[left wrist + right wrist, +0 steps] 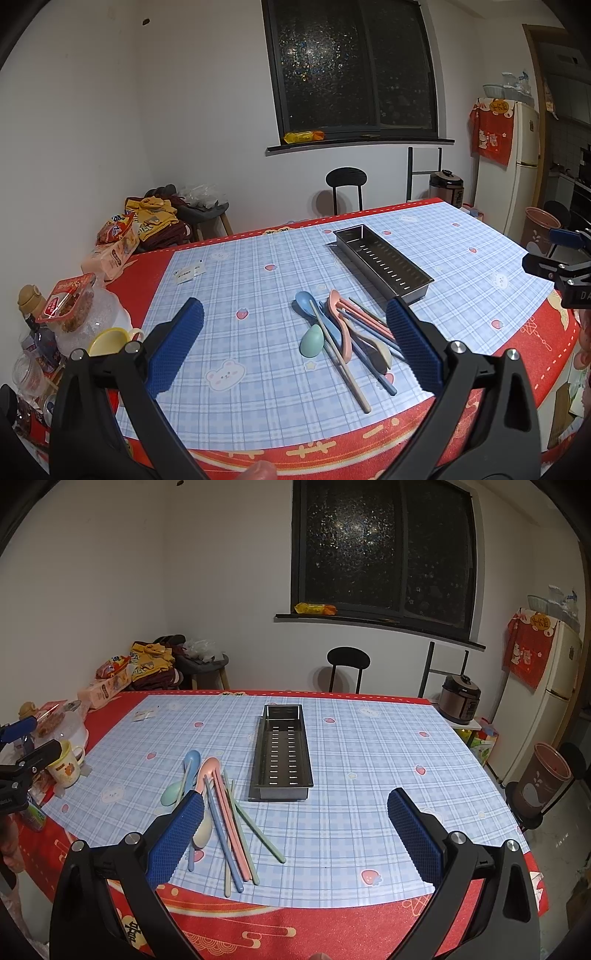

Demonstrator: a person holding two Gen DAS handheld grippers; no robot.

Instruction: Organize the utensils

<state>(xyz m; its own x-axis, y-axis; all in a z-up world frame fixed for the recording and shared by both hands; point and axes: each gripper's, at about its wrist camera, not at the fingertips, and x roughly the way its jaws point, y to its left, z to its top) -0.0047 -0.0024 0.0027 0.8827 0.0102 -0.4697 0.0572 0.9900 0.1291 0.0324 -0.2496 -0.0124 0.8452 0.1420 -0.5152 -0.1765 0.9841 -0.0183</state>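
Observation:
A pile of pastel spoons and chopsticks (343, 336) lies on the blue checked tablecloth, also in the right wrist view (218, 808). A metal slotted utensil tray (382, 264) stands empty just behind it, also in the right wrist view (282, 755). My left gripper (295, 343) is open and empty above the near table edge, the pile just left of its right finger. My right gripper (295, 830) is open and empty, the pile beside its left finger. The right gripper shows at the right edge of the left wrist view (561, 266).
Cups, jars and snack packs (74, 317) crowd the table's left edge, with a yellow mug (68, 764). A black chair (347, 668) stands behind the table. A rice cooker (460, 699), fridge (543, 698) and brown bin (543, 779) stand at right.

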